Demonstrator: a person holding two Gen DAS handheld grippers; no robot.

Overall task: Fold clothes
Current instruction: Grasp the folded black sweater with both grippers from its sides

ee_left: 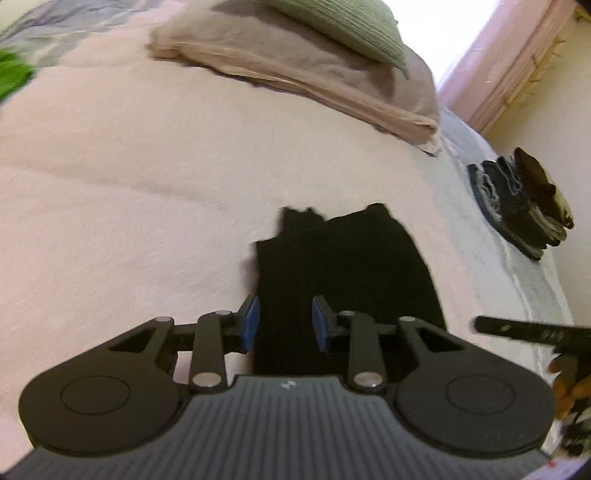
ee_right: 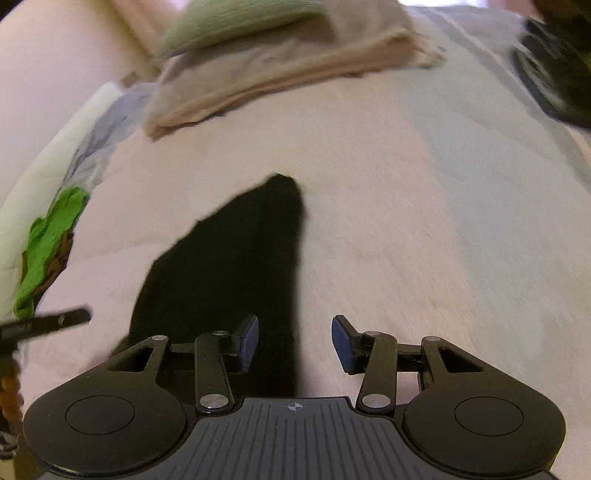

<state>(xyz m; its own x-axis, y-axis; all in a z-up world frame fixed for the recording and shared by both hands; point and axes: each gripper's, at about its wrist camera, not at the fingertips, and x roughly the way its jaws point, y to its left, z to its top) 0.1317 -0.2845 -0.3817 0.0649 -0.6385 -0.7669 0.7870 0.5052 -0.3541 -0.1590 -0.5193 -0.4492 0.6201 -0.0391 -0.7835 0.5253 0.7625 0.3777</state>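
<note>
Here, from the left wrist, the left tool hangs narrowly parted and empty over the black garment lying flat on the bed — soft, light, limp. From the right wrist, the right tool gapes wider, empty, straddling the garment's right edge — pinch near corners.

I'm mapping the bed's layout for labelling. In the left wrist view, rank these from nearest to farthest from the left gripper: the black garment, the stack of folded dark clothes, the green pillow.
1. Black garment: directly ahead of the left gripper.
2. Stack of folded dark clothes: right, near the bed's edge.
3. Green pillow: far end, atop beige bedding.
</note>
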